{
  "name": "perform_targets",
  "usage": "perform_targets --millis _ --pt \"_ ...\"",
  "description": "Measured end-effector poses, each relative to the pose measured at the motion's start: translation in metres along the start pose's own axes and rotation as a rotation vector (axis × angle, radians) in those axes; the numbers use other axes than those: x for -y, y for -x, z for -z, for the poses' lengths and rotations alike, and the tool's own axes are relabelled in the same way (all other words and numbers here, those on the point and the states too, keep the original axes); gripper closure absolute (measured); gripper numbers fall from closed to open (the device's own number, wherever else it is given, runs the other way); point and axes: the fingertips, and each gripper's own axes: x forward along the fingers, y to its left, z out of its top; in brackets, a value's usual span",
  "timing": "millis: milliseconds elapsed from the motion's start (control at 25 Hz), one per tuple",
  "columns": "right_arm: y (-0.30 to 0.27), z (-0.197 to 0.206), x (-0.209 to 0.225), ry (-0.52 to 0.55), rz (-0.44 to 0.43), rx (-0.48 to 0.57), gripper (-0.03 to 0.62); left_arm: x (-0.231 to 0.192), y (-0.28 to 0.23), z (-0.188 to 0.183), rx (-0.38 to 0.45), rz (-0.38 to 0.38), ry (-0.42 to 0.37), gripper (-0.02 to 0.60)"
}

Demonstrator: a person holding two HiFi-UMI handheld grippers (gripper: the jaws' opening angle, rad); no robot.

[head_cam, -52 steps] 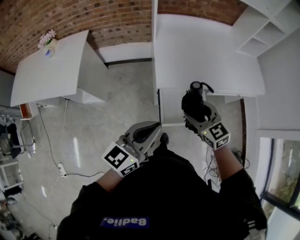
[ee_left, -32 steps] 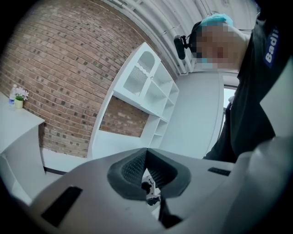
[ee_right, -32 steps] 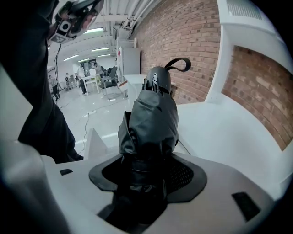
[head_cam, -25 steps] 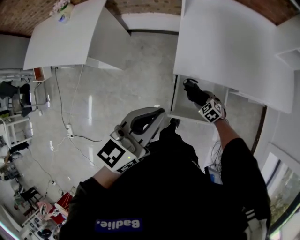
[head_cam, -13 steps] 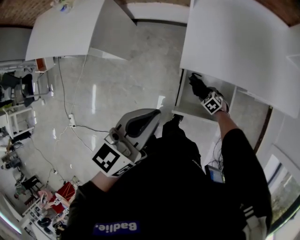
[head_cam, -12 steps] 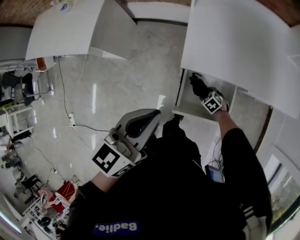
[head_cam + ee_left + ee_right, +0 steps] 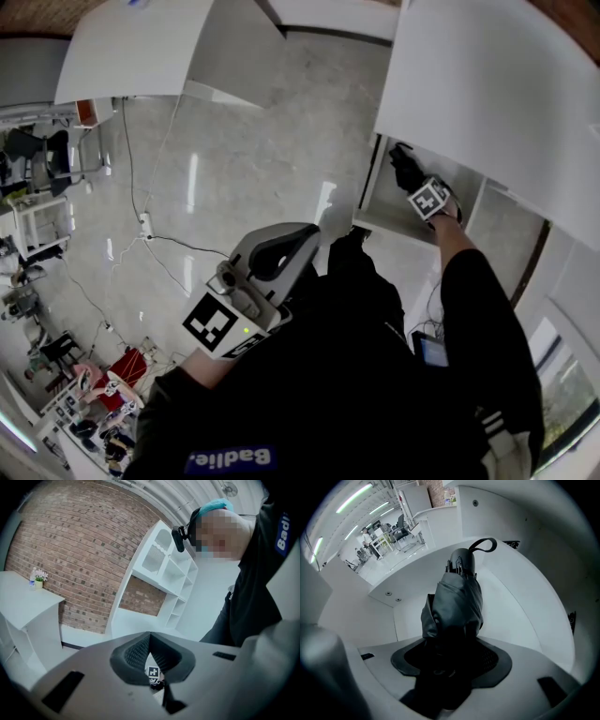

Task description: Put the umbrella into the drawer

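A folded black umbrella [image 7: 457,602] with a strap loop [image 7: 485,544] on its far end lies along my right gripper [image 7: 450,656], which is shut on it. In the head view the right gripper [image 7: 410,178] reaches with the umbrella [image 7: 403,161] into the open white drawer [image 7: 380,211], under the cabinet's top. The drawer's white floor [image 7: 520,606] and walls surround the umbrella. Whether it touches the floor I cannot tell. My left gripper [image 7: 314,234] hangs near the person's body, shut and empty, its pads meeting at the tips [image 7: 150,637].
The white cabinet top [image 7: 487,84] overhangs the drawer. A white table [image 7: 131,56] stands at the upper left, with a cable [image 7: 159,244] on the glossy floor below it. Chairs and clutter [image 7: 37,187] line the left edge. White shelving [image 7: 164,569] stands against a brick wall.
The right gripper has carried the umbrella from above the cabinet top forward and down into the open drawer. The left gripper stayed near the body, still shut.
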Motion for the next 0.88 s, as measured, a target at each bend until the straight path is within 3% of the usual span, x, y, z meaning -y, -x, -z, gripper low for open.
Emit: perform_targets --millis 480,680,880 --pt "-0.01 -0.004 -0.001 -0.014 0.009 -0.027 0.313 0.0 0.0 0.006 -0.015 0.003 0.001 0.584" --pt "0.02 -0.01 -0.007 -0.083 0.041 0.05 0.31 0.002 0.008 0.006 0.0 0.041 -0.018 0.584" --pt "0.09 -0.033 -0.005 -0.156 0.103 0.226 0.31 0.008 0.003 0.002 0.028 0.14 -0.001 0.584"
